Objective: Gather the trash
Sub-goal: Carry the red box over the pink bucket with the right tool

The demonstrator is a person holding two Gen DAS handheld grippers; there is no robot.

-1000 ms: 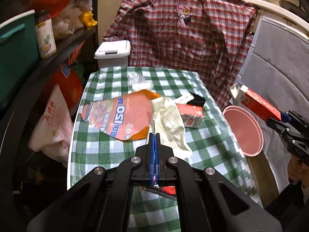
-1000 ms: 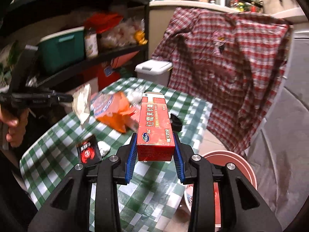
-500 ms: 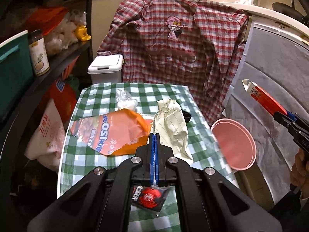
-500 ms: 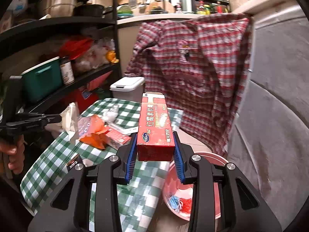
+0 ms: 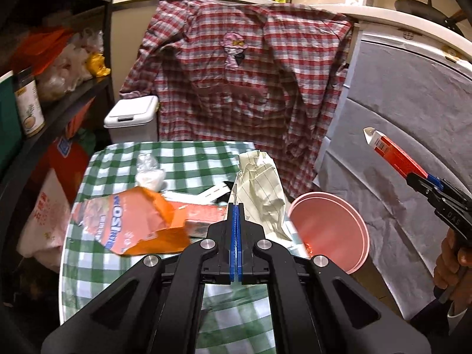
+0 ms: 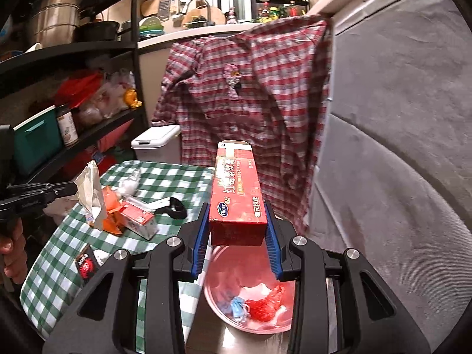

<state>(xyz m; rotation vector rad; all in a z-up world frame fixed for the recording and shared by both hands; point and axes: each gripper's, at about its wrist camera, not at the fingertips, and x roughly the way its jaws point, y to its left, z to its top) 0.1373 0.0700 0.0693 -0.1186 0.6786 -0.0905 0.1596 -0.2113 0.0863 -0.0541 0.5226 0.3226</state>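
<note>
My left gripper is shut on a crumpled cream lined paper, which hangs from its tips over the table's right edge. From the right wrist, that left gripper and its paper show at the left. My right gripper is shut on a long red box, held above a pink bin with red and blue scraps inside. The left wrist view shows the right gripper and red box right of the pink bin.
On the green checked table lie an orange snack bag, a small red carton, a black clip, a clear plastic wad and a red-black sachet. A white lidded bin, a hanging plaid shirt and shelves stand behind.
Both grippers have moved right and slightly up with their loads. The pink bin has come under the red box, and the paper has left the pile on the table.
</note>
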